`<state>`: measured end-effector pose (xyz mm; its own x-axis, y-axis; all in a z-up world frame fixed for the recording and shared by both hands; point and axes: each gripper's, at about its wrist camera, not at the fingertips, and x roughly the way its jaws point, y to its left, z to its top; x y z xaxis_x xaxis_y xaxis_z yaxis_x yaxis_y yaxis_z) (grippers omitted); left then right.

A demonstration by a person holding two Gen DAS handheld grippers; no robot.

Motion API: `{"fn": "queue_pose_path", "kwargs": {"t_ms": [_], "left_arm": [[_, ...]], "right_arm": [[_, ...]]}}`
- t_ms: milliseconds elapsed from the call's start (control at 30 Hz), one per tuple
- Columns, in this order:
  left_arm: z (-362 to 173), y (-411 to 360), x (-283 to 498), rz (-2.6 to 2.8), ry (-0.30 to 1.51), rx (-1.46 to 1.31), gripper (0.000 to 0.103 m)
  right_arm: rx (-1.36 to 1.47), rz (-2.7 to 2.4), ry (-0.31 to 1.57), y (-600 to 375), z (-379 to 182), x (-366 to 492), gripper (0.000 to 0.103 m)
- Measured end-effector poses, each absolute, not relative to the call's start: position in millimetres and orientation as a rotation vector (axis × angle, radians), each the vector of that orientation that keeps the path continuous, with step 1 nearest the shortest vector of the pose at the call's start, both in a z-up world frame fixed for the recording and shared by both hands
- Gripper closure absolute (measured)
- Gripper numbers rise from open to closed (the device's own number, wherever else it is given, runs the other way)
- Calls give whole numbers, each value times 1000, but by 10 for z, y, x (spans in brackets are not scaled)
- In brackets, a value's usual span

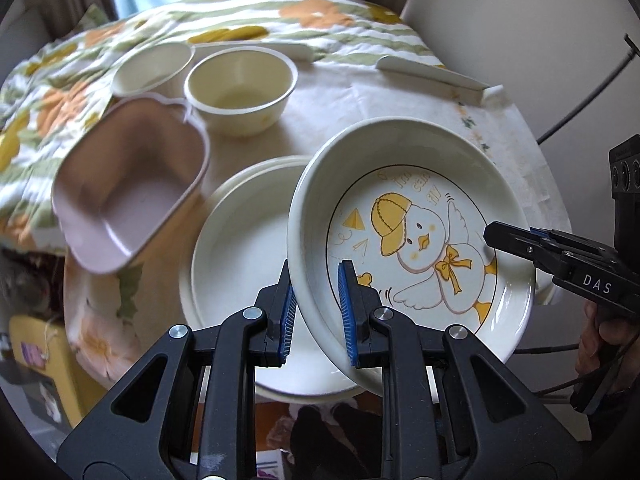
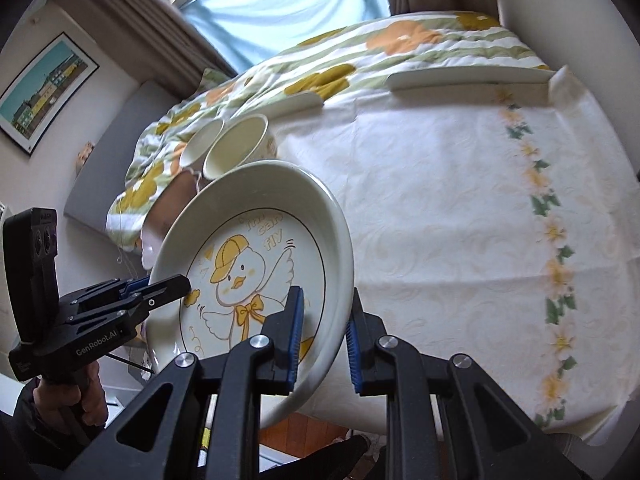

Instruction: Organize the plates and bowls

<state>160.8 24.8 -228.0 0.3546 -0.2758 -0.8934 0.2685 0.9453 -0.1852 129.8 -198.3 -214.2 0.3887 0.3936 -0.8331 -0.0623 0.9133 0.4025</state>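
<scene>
A deep cream plate with a yellow duck drawing [image 1: 420, 236] [image 2: 256, 264] hangs tilted above the table, held by both grippers. My left gripper [image 1: 318, 312] is shut on its near-left rim, one blue pad inside and one outside. My right gripper [image 2: 324, 340] is shut on the opposite rim, and shows in the left wrist view as a black jaw [image 1: 516, 240] at the plate's right edge. The left gripper appears in the right wrist view [image 2: 168, 286] at the plate's left rim. Under the duck plate lies a stack of plain white plates [image 1: 240, 256].
A pink square bowl [image 1: 128, 200] sits left of the stack. Behind it stand a cream bowl [image 1: 240, 88] and a smaller cream bowl [image 1: 154, 66]. Two flat white plates [image 2: 472, 78] [image 2: 298, 104] lie at the far table edge. White flowered tablecloth [image 2: 460, 208] lies bare to the right.
</scene>
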Motion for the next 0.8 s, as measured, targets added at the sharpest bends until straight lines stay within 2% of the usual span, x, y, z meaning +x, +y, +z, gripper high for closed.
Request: {"fn": "queue_pose_path", "kwargs": {"t_ms": [300, 800], "left_arm": [[-2590, 492, 1721, -285, 1184, -49, 86], [-2772, 369, 1795, -206, 1193, 92, 86]], "right_arm": [[269, 330, 1178, -1712, -2326, 1409, 85], [172, 320, 1182, -1537, -2368, 1493, 85]]}}
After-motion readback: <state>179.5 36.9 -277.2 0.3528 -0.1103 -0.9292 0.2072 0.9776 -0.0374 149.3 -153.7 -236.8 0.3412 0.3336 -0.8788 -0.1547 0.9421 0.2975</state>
